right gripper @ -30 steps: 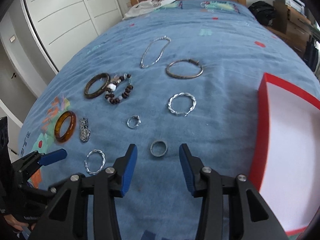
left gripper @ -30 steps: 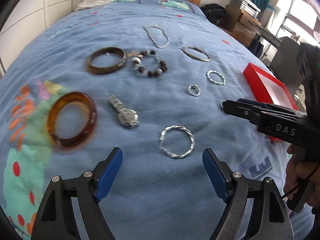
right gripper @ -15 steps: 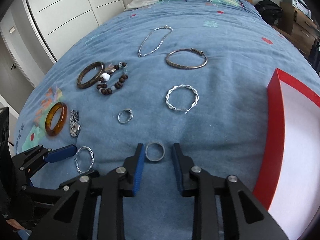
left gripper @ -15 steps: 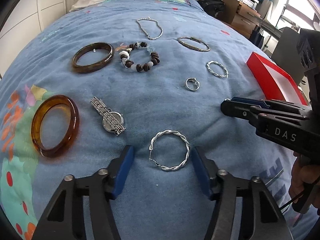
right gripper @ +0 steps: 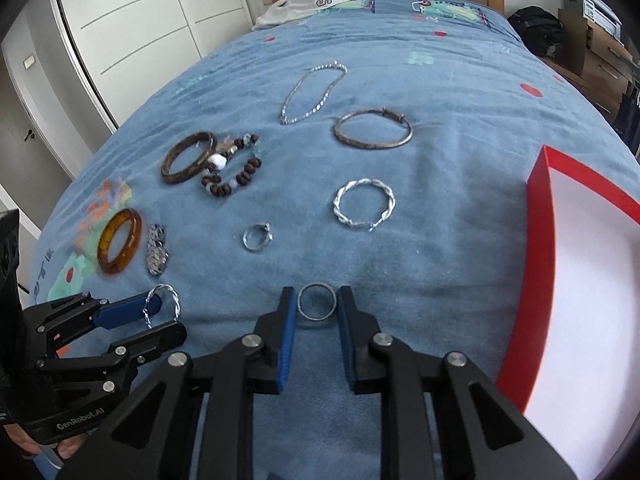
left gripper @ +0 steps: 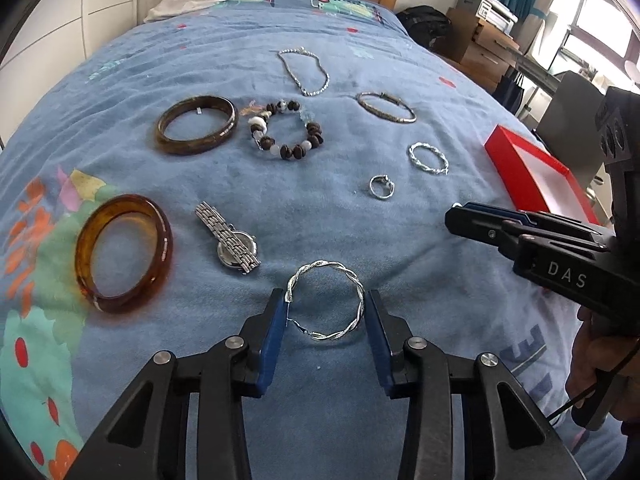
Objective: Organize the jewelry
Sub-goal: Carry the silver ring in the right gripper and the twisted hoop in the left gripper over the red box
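Observation:
Jewelry lies spread on a blue bedspread (left gripper: 280,208). My left gripper (left gripper: 325,312) has closed around a twisted silver hoop (left gripper: 326,276), its blue pads touching both sides; it also shows in the right wrist view (right gripper: 162,300). My right gripper (right gripper: 318,308) has closed around a plain grey ring (right gripper: 317,302), pads at both sides. A red box (right gripper: 540,240) with a white inside stands open at the right; it also shows in the left wrist view (left gripper: 532,172).
Also on the bed: an amber bangle (left gripper: 124,252), a dark bangle (left gripper: 196,124), a silver watch (left gripper: 230,240), a bead bracelet (left gripper: 286,130), a chain (left gripper: 304,70), a thin metal bangle (right gripper: 372,132), a second twisted hoop (right gripper: 364,206), a small stone ring (right gripper: 258,236).
Both grippers moved forward and down and narrowed: the left closed in on the twisted hoop, the right closed in on the grey ring.

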{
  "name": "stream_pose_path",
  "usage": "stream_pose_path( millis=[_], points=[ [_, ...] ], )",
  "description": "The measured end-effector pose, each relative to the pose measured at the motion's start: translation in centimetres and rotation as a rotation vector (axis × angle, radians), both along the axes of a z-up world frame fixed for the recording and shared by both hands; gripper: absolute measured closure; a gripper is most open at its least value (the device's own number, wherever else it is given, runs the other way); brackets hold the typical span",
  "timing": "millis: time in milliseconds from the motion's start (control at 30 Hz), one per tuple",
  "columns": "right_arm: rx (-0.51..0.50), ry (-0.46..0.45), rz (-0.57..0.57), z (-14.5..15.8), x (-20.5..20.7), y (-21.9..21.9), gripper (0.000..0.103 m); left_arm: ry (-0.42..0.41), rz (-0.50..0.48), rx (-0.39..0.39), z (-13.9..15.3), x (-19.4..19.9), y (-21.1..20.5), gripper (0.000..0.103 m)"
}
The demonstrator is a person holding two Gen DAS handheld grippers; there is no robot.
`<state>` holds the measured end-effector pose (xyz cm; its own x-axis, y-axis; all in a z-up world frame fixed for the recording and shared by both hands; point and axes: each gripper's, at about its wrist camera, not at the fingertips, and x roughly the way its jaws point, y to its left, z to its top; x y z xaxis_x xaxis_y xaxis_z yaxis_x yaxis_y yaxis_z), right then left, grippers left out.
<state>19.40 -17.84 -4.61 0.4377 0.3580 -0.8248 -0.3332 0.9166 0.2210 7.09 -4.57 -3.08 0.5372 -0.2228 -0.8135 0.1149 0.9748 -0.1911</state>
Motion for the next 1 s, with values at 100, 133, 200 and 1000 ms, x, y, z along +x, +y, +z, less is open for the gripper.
stream_pose_path(
  millis=[100, 133, 200, 1000],
  points=[
    [0.018, -0.021, -0.009, 1.3, -0.3, -0.4, 0.083, -0.015, -0.008, -0.005, 1.0, 0.0, -0.1, 0.064],
    [0.025, -0.029, -0.015, 1.9, -0.5, -0.7, 0.083, -0.021, -0.015, -0.01, 1.5, 0.1, -0.2, 0.064],
    [0.033, -0.044, -0.027, 2.8, -0.7, -1.4, 0.083, -0.03, -0.032, -0.024, 2.5, 0.3, -0.6, 0.064],
    [-0.102, -0.019, -0.272, 4.0, 1.3, -23.1, 0.083, -0.067, -0.457, -0.072, 6.0, 9.5, -23.5, 0.064]
  ],
)
